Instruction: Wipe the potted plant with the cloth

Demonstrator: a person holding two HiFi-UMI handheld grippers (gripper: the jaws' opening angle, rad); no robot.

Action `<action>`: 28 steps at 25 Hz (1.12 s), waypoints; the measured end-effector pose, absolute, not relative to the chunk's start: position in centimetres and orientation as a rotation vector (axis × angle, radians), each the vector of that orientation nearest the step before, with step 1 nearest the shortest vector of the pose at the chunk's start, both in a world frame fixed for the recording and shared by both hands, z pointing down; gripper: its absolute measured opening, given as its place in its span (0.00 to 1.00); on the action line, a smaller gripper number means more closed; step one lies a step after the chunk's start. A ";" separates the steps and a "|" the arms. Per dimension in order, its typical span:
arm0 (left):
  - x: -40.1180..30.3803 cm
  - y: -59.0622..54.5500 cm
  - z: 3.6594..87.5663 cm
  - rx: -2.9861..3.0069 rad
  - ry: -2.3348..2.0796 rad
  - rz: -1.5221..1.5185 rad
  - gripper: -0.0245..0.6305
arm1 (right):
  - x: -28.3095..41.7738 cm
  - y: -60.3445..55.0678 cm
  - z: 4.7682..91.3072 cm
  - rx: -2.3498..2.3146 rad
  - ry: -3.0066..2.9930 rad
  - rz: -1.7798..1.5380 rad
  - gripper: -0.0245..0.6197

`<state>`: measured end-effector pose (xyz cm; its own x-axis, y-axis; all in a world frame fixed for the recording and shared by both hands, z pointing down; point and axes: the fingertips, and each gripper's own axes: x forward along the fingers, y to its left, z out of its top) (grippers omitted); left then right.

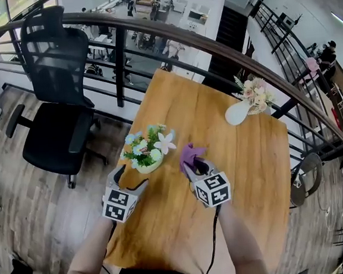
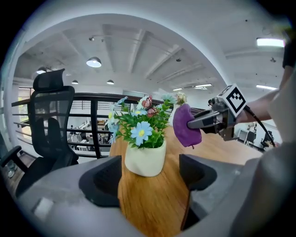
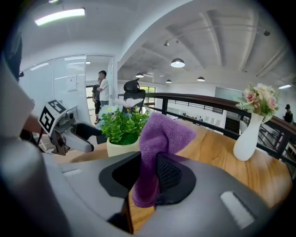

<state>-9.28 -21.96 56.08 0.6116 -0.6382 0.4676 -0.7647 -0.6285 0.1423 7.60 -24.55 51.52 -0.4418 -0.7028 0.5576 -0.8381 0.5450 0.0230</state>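
Cloth (image 1: 189,154), purple and bunched, is pinched in the right claw (image 1: 193,166). The right gripper view shows both pads pressed on its folds, with the upper part of the fabric (image 3: 162,134) standing up above the jaws and a short end hanging below them. The cloth is held just to the right of the potted plant (image 1: 147,150) and a little above the wooden tabletop (image 1: 234,175); whether it brushes the leaves cannot be told.

The plant is green foliage with pale blue and white flowers in a cream pot, standing upright near the tabletop's left edge. The left claw (image 1: 129,179) is released. In the left gripper view its jaws stand wide apart with the pot (image 2: 145,157) just ahead of the gap, and neither pad touches it.

A white vase (image 1: 239,111) of pink flowers stands well apart at the far right of the tabletop. A black office chair (image 1: 59,113) is on the floor to the left, by the curved railing (image 1: 211,46).
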 end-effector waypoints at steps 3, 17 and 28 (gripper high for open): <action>-8.6 -22.9 57.1 2.519 -1.131 0.580 0.65 | 7.0 -25.6 53.0 1.160 -2.283 0.327 0.18; -6.8 -26.5 57.9 2.641 -1.166 0.696 0.66 | 4.3 -30.7 56.9 0.784 -2.356 0.226 0.18; -6.3 -26.6 57.7 2.686 -1.159 0.677 0.64 | 1.8 -32.4 58.3 0.490 -2.309 0.060 0.18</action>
<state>-6.31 -26.64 57.67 0.6023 -0.6559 0.4551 -0.7185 -0.6938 -0.0490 1.83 -32.40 58.26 -0.6369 -0.3294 0.6970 -0.3653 0.9251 0.1034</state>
